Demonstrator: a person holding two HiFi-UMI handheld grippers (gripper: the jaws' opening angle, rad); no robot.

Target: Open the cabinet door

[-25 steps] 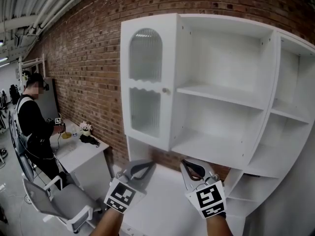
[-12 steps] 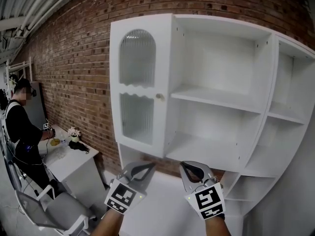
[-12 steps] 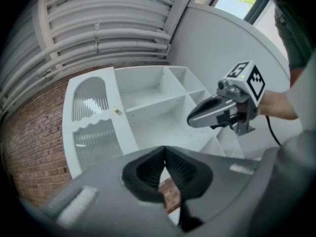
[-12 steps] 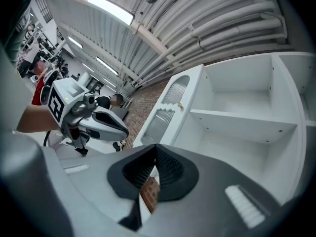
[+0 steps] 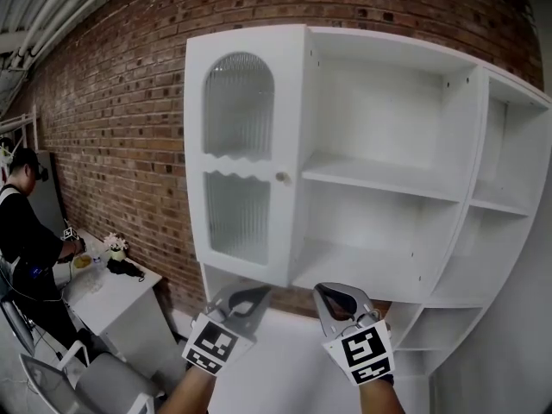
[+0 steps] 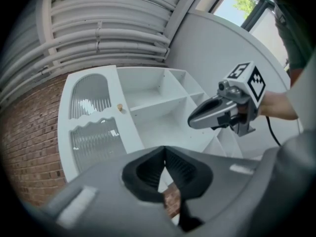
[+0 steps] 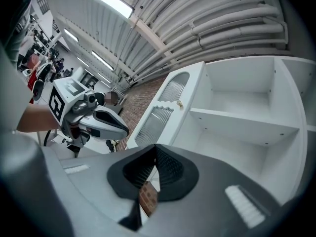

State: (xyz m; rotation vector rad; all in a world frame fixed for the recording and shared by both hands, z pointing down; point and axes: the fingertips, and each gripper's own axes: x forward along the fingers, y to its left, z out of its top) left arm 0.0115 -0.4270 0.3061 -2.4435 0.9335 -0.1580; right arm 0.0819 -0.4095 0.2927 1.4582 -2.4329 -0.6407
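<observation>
Against the brick wall [image 5: 112, 102] there is a tall white cabinet [image 5: 388, 188], and it fills most of the head view. Its middle and right parts are open shelves [image 5: 379, 169] with nothing on them. The left part is covered by the door [image 5: 246, 153], which has two panes of ribbed glass, the upper one arched. The door lies flat on the cabinet front and looks closed. At the far left, lower down, a person [image 5: 26, 231] stands at a white desk [image 5: 112, 296] with some small things on it, and a grey chair [image 5: 95, 386] is in front of the desk. The left gripper [image 5: 261, 288] is low in the view, just under the door's lower right corner, and it points up to the cabinet without touching it. The right gripper [image 5: 321, 288] is beside it, under the middle shelves, also apart from the cabinet. In each gripper view the two jaw tips are pressed together and nothing is between them. The small round knob [image 5: 282, 178] sits on the door's right edge at middle height, well above both grippers.
</observation>
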